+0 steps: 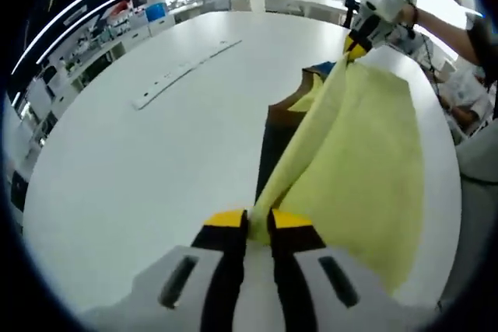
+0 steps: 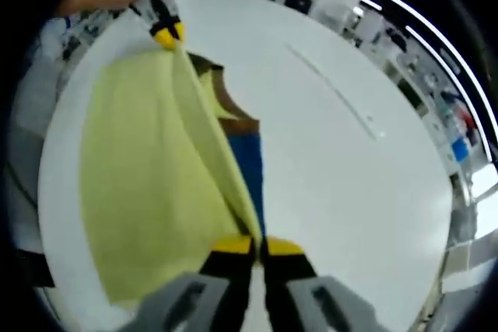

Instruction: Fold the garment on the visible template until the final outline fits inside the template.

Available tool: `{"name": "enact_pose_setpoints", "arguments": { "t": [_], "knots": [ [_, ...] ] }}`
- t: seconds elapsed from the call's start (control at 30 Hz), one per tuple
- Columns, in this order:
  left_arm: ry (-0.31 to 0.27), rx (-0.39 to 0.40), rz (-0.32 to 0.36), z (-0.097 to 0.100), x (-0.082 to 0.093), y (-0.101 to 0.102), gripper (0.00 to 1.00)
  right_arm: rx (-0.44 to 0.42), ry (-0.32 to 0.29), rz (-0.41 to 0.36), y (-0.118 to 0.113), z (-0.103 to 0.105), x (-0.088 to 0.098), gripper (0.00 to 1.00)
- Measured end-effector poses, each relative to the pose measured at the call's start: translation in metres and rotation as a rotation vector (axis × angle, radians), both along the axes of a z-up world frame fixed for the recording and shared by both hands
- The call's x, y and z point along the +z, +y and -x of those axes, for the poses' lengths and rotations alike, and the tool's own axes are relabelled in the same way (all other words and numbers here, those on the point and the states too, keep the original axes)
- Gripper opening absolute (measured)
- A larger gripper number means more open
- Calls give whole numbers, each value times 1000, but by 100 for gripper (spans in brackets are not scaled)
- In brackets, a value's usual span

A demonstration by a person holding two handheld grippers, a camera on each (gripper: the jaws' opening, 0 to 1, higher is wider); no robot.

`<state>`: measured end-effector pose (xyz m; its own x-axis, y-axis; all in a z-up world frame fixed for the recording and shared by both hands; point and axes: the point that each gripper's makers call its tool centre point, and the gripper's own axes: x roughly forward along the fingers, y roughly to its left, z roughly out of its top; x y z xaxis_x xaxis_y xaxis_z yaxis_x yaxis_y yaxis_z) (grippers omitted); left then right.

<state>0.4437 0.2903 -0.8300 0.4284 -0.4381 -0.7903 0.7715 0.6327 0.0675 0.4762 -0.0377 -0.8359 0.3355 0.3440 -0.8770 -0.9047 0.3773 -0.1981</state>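
Observation:
A pale yellow garment [image 1: 366,145] hangs stretched between the two grippers above a white table. My left gripper [image 1: 258,221] is shut on one end of its upper edge. My right gripper [image 2: 258,246] is shut on the other end, and it appears in the left gripper view at the far end [image 1: 356,44]. The left gripper appears in the right gripper view at the top [image 2: 166,34]. Under the cloth lies a dark template [image 1: 274,141], with a brown part and a blue part [image 2: 249,165]. Most of the template is hidden by the garment.
The round white table [image 1: 140,169] stretches wide to one side of the garment. A thin white strip [image 1: 183,74] lies on it, also seen as a faint line [image 2: 334,91]. A person's arm [image 1: 451,29] holds the far gripper. Shelves and benches stand beyond the table.

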Motion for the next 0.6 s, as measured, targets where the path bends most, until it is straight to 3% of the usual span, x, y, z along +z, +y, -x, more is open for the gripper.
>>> {"name": "enact_pose_setpoints", "arguments": {
  "t": [0.13, 0.3, 0.5, 0.6],
  "knots": [
    [-32, -13, -29, 4, 6, 9, 19, -21, -42, -16, -4, 0, 15, 12],
    [-69, 3, -7, 8, 16, 17, 19, -15, -68, -89, 2, 4, 27, 16],
    [-78, -30, -12, 11, 8, 6, 18, 36, -53, -101, 12, 4, 12, 17],
    [-88, -72, -57, 14, 4, 2, 18, 40, -41, -98, 14, 4, 3, 18]
  ]
}}
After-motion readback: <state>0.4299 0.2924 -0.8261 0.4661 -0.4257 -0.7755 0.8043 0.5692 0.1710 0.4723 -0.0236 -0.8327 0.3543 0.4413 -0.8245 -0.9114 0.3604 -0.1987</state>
